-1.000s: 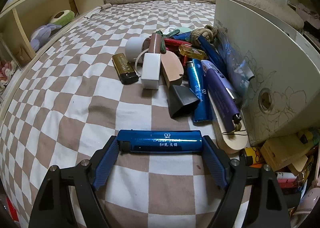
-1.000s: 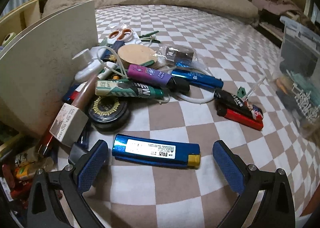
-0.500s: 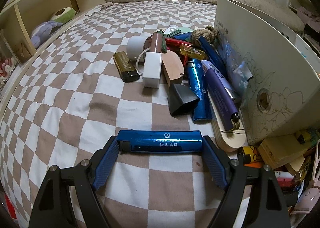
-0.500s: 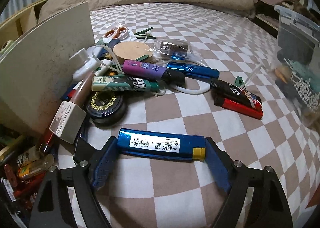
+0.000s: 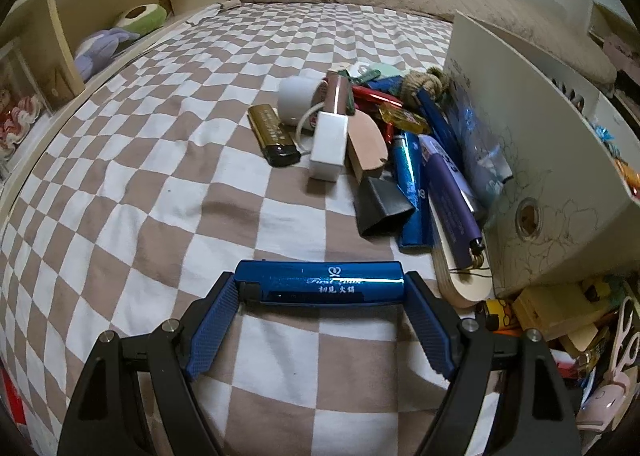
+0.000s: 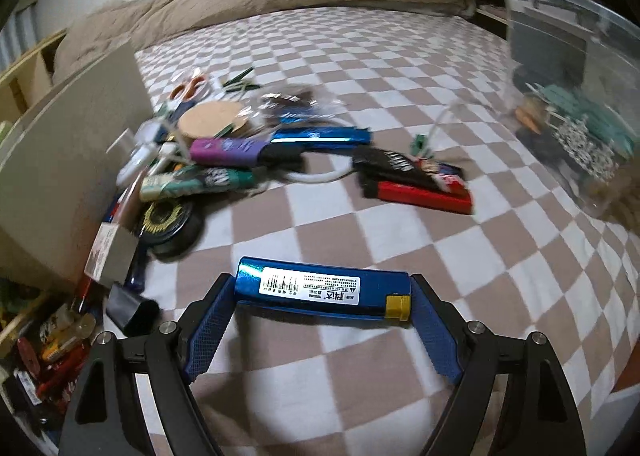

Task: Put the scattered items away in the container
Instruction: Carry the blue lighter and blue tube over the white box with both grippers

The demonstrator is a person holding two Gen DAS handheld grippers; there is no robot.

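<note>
Item: two blue lighters, one clamped endwise in each hand-held gripper: left, right. Step: carrying. Next: release, probably into clear tub.

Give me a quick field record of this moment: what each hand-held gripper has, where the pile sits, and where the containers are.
left hand-held gripper: shut on a glossy blue lighter with white script, held end to end
right hand-held gripper: jaws have just been closing; now shut on a blue lighter with a white label and yellow cap
pile: lighters, tubes and a white bottle on the checkered bedsheet
white box: beside the pile
clear plastic bin: far right in the right wrist view, already holding items
</note>
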